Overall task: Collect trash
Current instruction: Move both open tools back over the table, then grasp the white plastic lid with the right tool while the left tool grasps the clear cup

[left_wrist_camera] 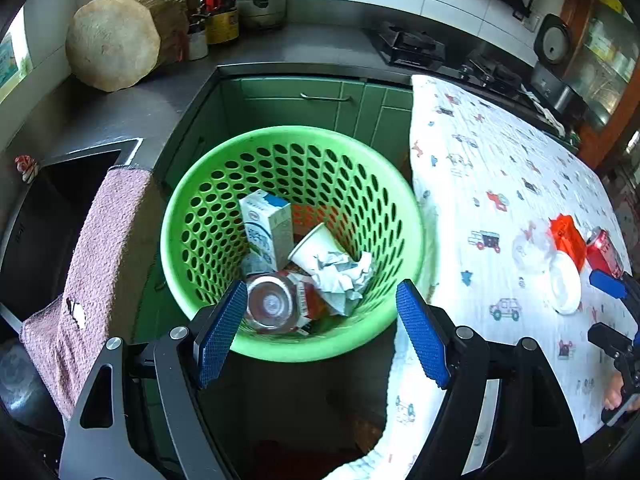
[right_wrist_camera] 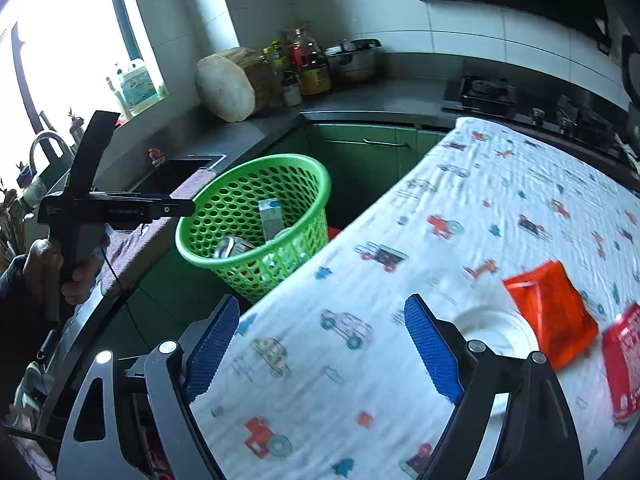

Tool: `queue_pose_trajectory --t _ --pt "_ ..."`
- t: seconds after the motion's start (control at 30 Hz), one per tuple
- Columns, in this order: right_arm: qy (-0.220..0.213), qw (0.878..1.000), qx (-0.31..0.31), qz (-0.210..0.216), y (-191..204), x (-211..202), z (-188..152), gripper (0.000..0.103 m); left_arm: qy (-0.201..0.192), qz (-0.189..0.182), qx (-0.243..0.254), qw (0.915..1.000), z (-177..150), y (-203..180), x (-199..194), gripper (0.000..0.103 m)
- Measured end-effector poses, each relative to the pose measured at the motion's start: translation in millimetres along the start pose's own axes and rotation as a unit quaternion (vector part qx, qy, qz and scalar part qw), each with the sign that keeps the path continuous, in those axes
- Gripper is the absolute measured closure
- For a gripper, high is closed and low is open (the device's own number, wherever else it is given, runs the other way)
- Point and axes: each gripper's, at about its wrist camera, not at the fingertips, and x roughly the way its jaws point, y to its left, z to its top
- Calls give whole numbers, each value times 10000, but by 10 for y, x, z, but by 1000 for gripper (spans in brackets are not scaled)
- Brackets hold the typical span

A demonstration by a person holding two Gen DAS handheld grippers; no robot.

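The green perforated basket stands on the floor beside the table and holds a milk carton, a paper cup, crumpled paper and a clear bottle. My left gripper hangs open over the basket with nothing between its pads. On the table's car-print cloth lie a white lid, an orange packet and a red pack. My right gripper is open and empty above the cloth, just left of the lid. A red can stands by the packet.
A dark sink with a pink towel over its edge is left of the basket. The counter holds a round wooden block, bottles, a pot and a gas stove. Green cabinets stand behind the basket.
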Motion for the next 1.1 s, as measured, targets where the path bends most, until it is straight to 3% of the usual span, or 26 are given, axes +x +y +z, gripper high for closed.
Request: queue_pose_trajectory --t 0.2,0.43,0.7,0.97,1.1 --pt "38 9972 578 -477 -554 -288 -382 29 40 -294 289 9991 -50 -525 -23 27" --pt "159 9900 1194 -733 -1005 -364 -653 42 96 -685 715 9950 -54 -1077 17 27" --pt "211 9814 1767 -718 -1256 -189 -667 58 160 -952 1022 9901 -8 -1385 93 27" --pt "312 9744 2062 -842 -1360 12 -629 67 144 -1197 1232 9850 48 -1548 175 27" --pt "348 9727 2127 -861 -1392 72 -632 81 179 -1422 1254 9817 77 -1645 229 29"
